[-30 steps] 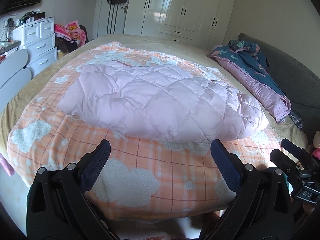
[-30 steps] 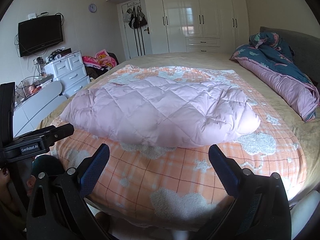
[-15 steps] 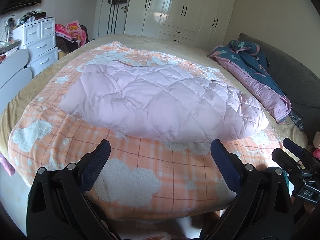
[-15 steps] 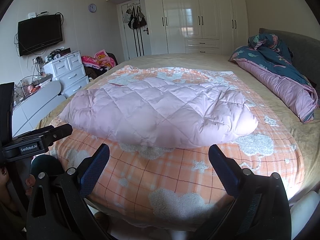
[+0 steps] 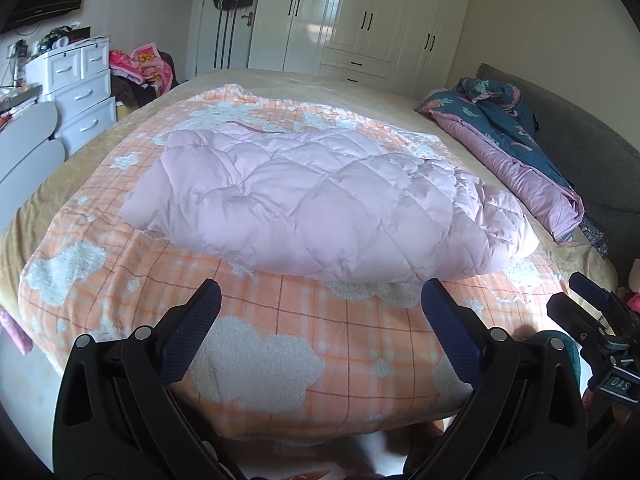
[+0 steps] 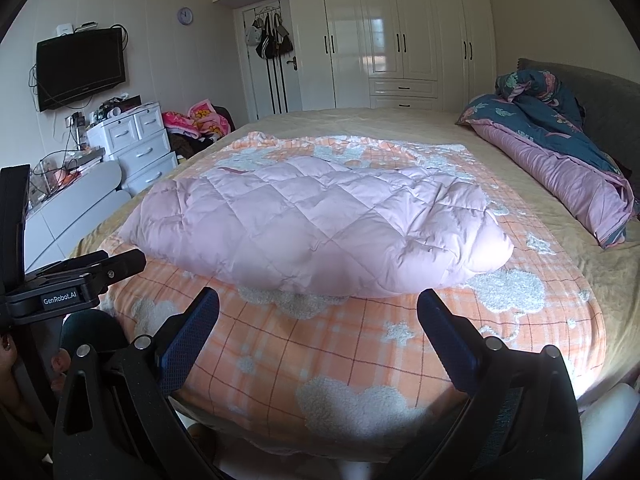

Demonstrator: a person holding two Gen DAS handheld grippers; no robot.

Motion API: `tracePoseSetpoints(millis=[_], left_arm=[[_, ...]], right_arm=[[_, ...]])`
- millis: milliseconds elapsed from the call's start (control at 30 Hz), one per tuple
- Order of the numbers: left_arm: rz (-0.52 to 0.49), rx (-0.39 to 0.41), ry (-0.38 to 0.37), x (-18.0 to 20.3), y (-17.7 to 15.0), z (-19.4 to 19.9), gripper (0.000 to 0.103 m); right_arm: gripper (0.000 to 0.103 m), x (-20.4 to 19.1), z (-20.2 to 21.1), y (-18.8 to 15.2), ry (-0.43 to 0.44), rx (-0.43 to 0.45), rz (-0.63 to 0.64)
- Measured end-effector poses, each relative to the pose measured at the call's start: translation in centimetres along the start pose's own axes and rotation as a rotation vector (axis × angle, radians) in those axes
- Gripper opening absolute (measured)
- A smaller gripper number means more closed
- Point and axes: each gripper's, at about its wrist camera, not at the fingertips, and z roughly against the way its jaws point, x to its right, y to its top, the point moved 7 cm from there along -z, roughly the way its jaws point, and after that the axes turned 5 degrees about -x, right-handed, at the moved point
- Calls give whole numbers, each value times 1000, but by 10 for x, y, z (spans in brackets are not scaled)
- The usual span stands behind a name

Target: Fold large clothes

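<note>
A pale pink quilted down coat (image 5: 320,204) (image 6: 316,224) lies folded in a puffy bundle across the middle of the bed, on an orange checked blanket (image 5: 304,336) (image 6: 332,344) with white fleecy clouds. My left gripper (image 5: 320,300) hangs open over the blanket's near edge, short of the coat, with nothing between its fingers. Beside it, my right gripper (image 6: 318,302) is open too and holds nothing. Each gripper shows at the edge of the other's view: the right one (image 5: 596,320), the left one (image 6: 80,276).
A rolled dark blue and lilac duvet (image 5: 516,148) (image 6: 560,160) lies along the bed's right side against a grey headboard (image 6: 592,88). White drawers (image 6: 136,140) and a wall television (image 6: 80,66) stand left. White wardrobes (image 6: 400,32) fill the far wall.
Both views have shifted only slightly; the coat and the open grippers keep the same places.
</note>
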Motion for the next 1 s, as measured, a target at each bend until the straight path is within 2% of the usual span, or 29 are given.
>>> tracePoseSetpoints(millis=[1000], left_arm=[[-21, 4, 10, 2, -1, 3, 94]], right_arm=[[99, -1, 2, 1, 0, 7, 3]])
